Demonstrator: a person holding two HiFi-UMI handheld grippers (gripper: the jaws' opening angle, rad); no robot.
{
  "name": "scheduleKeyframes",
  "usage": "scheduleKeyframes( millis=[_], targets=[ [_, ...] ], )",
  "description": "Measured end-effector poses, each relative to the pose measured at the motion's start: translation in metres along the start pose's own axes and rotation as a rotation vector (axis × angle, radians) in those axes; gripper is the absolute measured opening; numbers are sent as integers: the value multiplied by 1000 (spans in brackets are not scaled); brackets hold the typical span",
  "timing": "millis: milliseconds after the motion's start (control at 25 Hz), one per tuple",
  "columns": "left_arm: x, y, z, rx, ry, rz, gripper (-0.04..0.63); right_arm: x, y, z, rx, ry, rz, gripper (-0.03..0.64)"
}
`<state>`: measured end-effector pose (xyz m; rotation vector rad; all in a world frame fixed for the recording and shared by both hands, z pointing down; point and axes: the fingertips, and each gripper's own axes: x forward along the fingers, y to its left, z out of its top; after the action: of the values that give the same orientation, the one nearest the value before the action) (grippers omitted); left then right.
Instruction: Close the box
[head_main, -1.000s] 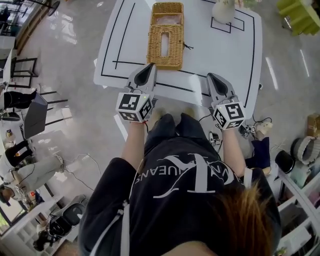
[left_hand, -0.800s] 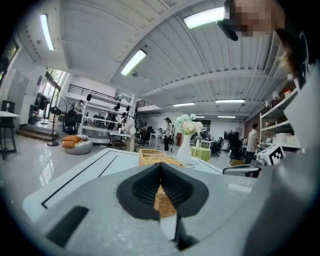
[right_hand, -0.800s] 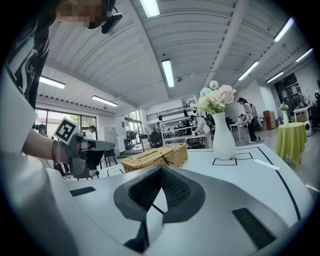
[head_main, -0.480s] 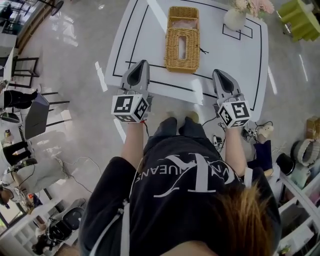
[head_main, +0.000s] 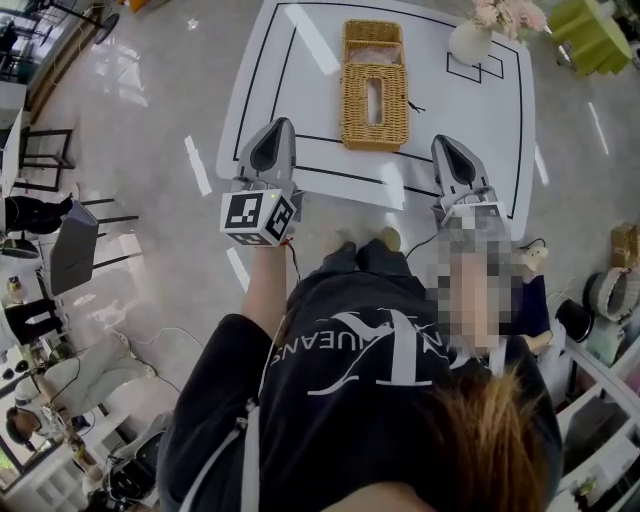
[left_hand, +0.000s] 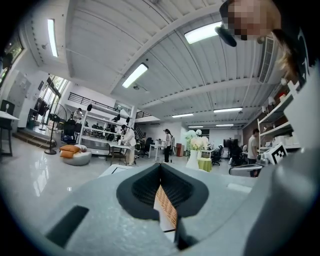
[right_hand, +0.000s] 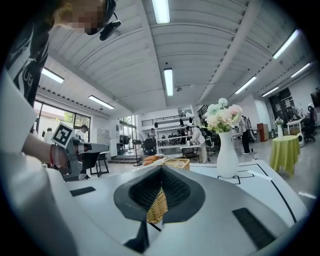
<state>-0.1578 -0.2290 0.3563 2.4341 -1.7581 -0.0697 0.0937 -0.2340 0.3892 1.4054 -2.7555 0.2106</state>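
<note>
I hold both grippers above the table's (head_main: 470, 110) near edge. The left gripper (head_main: 281, 125) has its fingers (left_hand: 142, 187) pressed together on nothing, and so does the right gripper (head_main: 443, 141). The box (head_main: 375, 85) sits mid-table toward the far edge, lid open. A vase (head_main: 468, 40) stands at the far right corner.

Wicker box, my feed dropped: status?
Left gripper, right gripper shut, empty. Wicker box open, lid folded out flat. Nothing between; vase off to the side.
</note>
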Motion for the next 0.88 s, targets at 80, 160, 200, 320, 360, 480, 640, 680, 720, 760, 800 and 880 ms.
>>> scheduleKeyframes(
  millis=[80, 160, 200, 320, 360, 480, 640, 680, 720, 760, 800, 880],
  targets=[
    [0, 2, 4, 5, -11, -7, 8, 0, 0, 4, 1, -12, -10, -3],
    [0, 3, 9, 8, -20, -11, 8, 0, 2, 8, 2, -21, -18, -4],
    [-1, 4, 11, 9, -25, -12, 8, 1, 3, 10, 1, -24, -20, -4],
    [-2, 7, 17, 16, -39, -14, 8, 2, 6, 15, -3, -35, -22, -4],
    [-2, 8, 19, 20, -45, -12, 8, 3, 7, 17, -4, -39, -23, -3],
    [-6, 12, 26, 34, -68, 2, 8, 3, 10, 21, -10, -49, -25, -5],
    [-9, 13, 32, 53, -93, 8, 8, 2, 11, 26, -16, -63, -29, -5],
    [-10, 13, 33, 54, -97, 8, 8, 1, 11, 26, -18, -65, -30, -5],
    [-11, 13, 35, 56, -101, 8, 8, 1, 11, 27, -19, -67, -31, -5],
    [-11, 13, 36, 58, -104, 8, 8, 1, 11, 28, -20, -69, -31, -3],
    [-12, 12, 38, 60, -107, 8, 8, 0, 12, 29, -20, -71, -32, -5],
    [-12, 12, 41, 62, -113, 7, 8, 0, 13, 32, -23, -75, -33, -5]
  ],
)
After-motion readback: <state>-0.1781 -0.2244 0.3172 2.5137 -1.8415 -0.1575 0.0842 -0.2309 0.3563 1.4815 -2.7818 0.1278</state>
